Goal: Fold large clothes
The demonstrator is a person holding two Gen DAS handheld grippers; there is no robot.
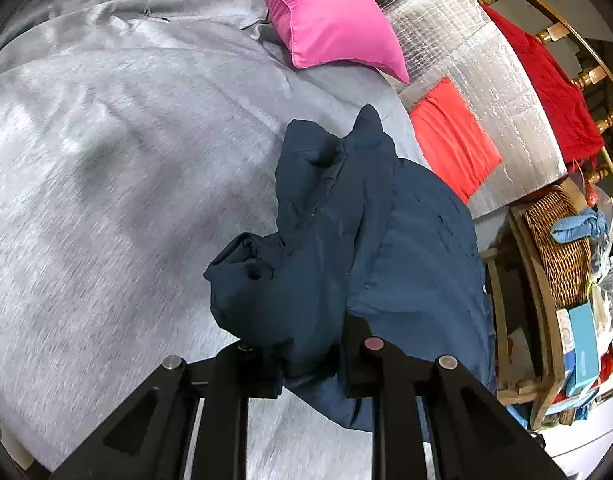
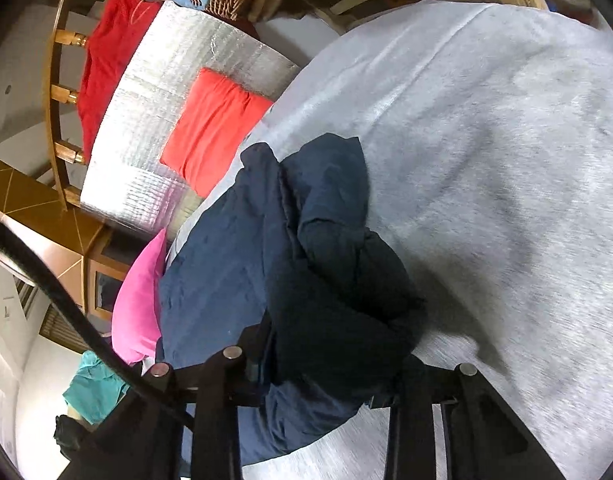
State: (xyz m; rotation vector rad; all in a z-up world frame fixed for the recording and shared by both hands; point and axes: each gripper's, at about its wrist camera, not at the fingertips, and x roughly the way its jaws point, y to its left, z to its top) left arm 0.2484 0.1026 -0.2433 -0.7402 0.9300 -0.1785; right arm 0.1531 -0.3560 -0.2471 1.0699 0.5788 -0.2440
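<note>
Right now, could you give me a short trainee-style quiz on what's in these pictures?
1. True or false: both grippers, left and right, grip the navy garment.
2. What does the garment lie on? A) grey sheet B) wicker basket C) bare floor
3. What colour is the pillow at the sheet's edge?

Key: 1 true; 2 A; 3 pink.
</note>
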